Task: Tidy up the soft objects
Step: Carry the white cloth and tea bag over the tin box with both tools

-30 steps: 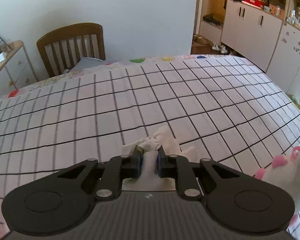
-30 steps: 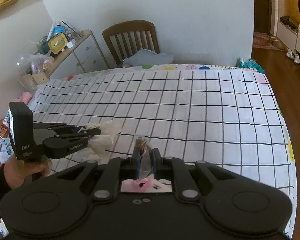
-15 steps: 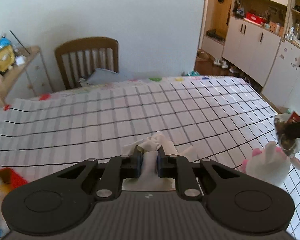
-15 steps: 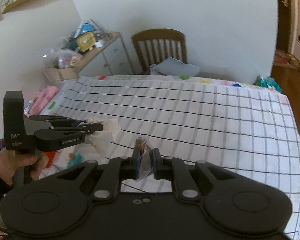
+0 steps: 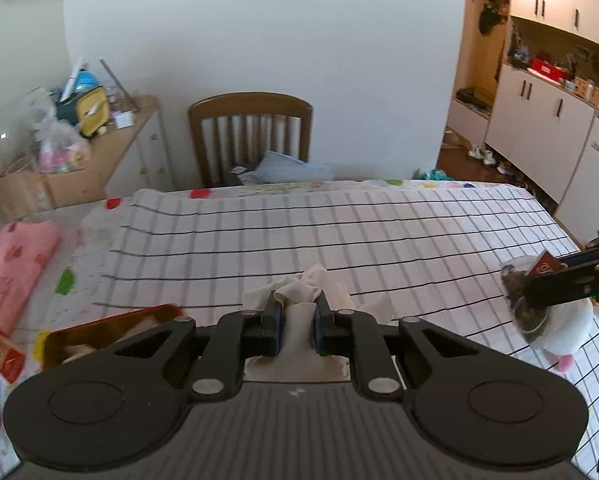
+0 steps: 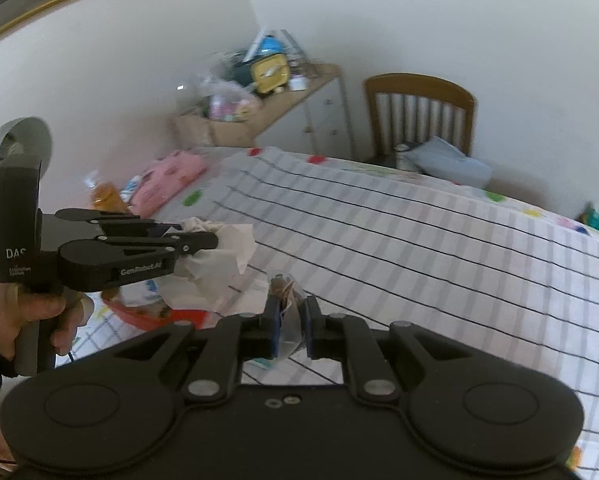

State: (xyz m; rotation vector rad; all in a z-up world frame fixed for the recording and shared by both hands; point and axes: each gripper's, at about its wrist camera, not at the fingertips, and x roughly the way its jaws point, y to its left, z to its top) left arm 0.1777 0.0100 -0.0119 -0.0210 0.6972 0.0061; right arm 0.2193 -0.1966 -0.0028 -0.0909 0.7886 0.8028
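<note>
Left tool (image 5: 295,330): we clamp the white cloth (image 5: 311,284), lifted over the bed (image 5: 379,232) | right tool (image 6: 291,330): closed on a plush toy's clear wrapper (image 6: 289,320) | both raised, likely bound for the red tin (image 5: 111,332).

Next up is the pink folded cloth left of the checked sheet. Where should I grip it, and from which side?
Likely the pink cloth by its thick folded edge nearest the checked sheet, coming in low from the sheet side. It lies flat in a stack, so that edge gives a bite on all layers; pinching the top would probably lift only one.
</note>
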